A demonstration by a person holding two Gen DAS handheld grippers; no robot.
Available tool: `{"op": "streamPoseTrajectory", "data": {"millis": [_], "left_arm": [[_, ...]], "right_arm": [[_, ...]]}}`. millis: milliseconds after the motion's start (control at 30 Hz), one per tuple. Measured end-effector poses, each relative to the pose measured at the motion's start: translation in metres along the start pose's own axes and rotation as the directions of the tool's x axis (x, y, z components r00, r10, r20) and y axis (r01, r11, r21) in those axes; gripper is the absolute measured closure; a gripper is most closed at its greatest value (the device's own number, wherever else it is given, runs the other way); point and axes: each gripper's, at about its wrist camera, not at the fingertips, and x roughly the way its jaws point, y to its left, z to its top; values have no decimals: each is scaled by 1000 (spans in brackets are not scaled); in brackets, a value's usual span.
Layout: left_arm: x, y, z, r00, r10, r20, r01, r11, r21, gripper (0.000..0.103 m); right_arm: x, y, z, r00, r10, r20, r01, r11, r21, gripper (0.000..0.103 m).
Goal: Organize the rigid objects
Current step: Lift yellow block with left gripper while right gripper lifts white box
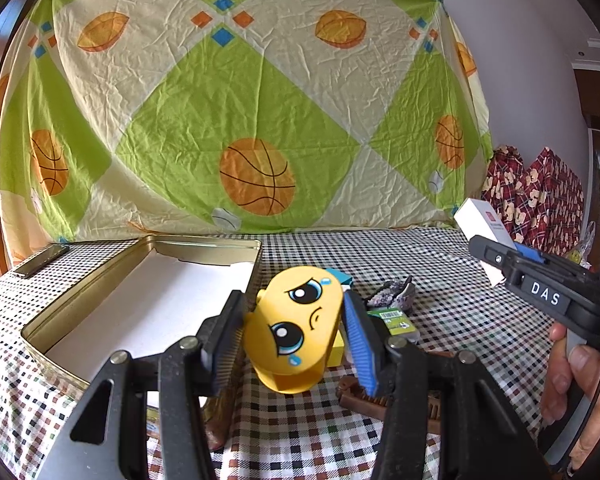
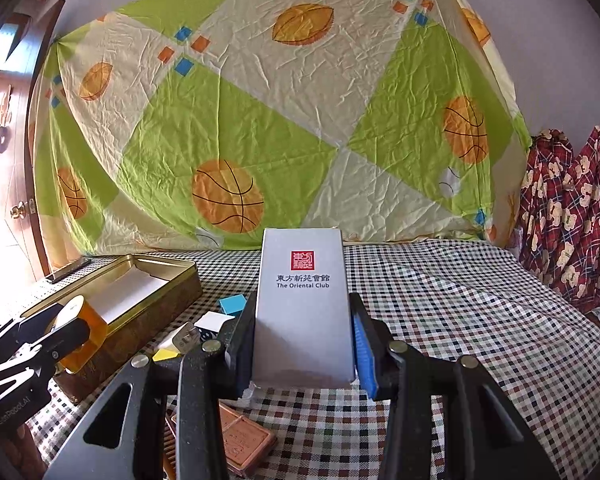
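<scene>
**Both hand-held grippers loaded above the checked bench**

Left hand-held gripper [image 1: 294, 334] is clamped on a yellow toy [image 1: 296, 328] with a crying cartoon face; the toy is held off the cloth, its long axis tilted, the top leaning away and to the right, face toward the camera. Right hand-held gripper [image 2: 304, 344] grips a white carton [image 2: 303, 304] printed "The Oriental Club", standing upright between the pads with its long axis running up and away and its printed side to the camera.

Left of the toy lies an open gold tin [image 1: 80, 300] on the bench [image 1: 440, 264]; inside shows only a white lining. Loose things lie near the tin: a blue block [image 2: 232, 305], a white plug [image 2: 182, 338], a brown comb [image 1: 366, 398], a copper-coloured bar [image 2: 242, 440]. A hand [image 1: 580, 376] holds the right tool's grip.
</scene>
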Motion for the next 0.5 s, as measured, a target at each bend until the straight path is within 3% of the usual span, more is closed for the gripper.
{"op": "streamPoseTrajectory", "data": {"millis": [500], "left_arm": [[-11, 5, 0, 998, 11, 63, -9, 1000, -22, 54]], "right_arm": [[-9, 6, 1, 999, -2, 47, 3, 1000, -9, 59]]}}
